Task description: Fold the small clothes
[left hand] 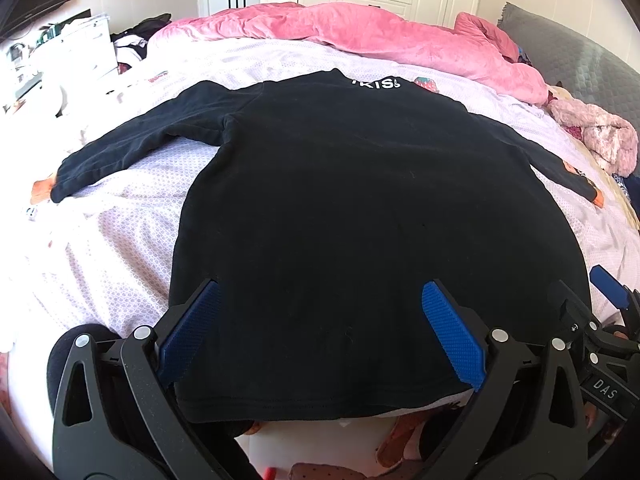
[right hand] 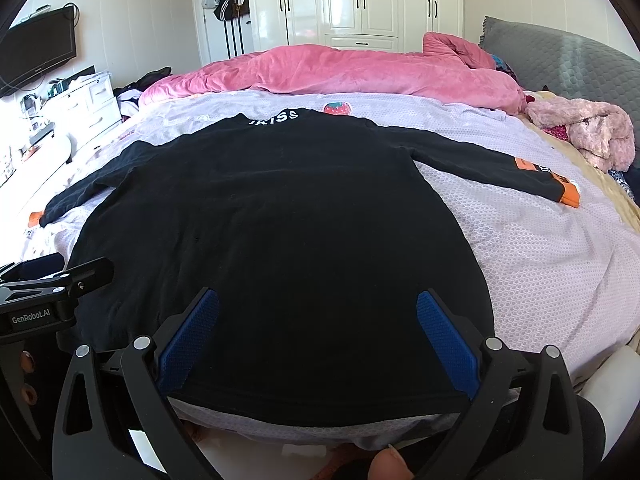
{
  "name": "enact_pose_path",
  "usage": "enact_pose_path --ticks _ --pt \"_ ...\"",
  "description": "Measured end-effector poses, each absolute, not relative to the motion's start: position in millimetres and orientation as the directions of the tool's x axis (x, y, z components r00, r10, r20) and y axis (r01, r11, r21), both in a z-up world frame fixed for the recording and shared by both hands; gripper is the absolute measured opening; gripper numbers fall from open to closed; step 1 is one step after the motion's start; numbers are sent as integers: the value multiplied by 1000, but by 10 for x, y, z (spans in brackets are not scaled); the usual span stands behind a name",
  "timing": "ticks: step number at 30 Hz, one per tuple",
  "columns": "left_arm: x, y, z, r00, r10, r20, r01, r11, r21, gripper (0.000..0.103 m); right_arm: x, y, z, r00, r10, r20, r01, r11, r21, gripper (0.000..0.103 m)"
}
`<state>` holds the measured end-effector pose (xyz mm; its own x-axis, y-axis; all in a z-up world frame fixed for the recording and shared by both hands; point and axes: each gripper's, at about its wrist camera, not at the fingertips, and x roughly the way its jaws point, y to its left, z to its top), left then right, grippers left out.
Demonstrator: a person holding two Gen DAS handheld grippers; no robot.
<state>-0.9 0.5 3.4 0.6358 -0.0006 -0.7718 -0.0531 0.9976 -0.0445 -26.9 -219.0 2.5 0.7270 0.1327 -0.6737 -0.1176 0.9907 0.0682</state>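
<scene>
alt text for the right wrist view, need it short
A black long-sleeved shirt lies flat on a lilac patterned bedsheet, sleeves spread out to both sides, with the open right gripper hovering over its near hem. The left gripper shows at the left edge, and a pink duvet is bunched along the far side of the bed.

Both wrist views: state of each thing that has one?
black shirt: spread flat on the bed, unfolded, sleeves out to both sides
left hand-held gripper: open, over the shirt's near hem
right hand-held gripper: open, over the near hem
pink duvet: bunched along the far side
wardrobe doors: closed
TV: screen dark
</scene>
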Motion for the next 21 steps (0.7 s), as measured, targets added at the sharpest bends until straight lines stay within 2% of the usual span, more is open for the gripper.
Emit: enact_pose_path --ticks 21 --pt "4 3 32 636 -7 -771 -46 998 -47 95 -265 -2200 24 726 130 -675 -115 991 68 99"
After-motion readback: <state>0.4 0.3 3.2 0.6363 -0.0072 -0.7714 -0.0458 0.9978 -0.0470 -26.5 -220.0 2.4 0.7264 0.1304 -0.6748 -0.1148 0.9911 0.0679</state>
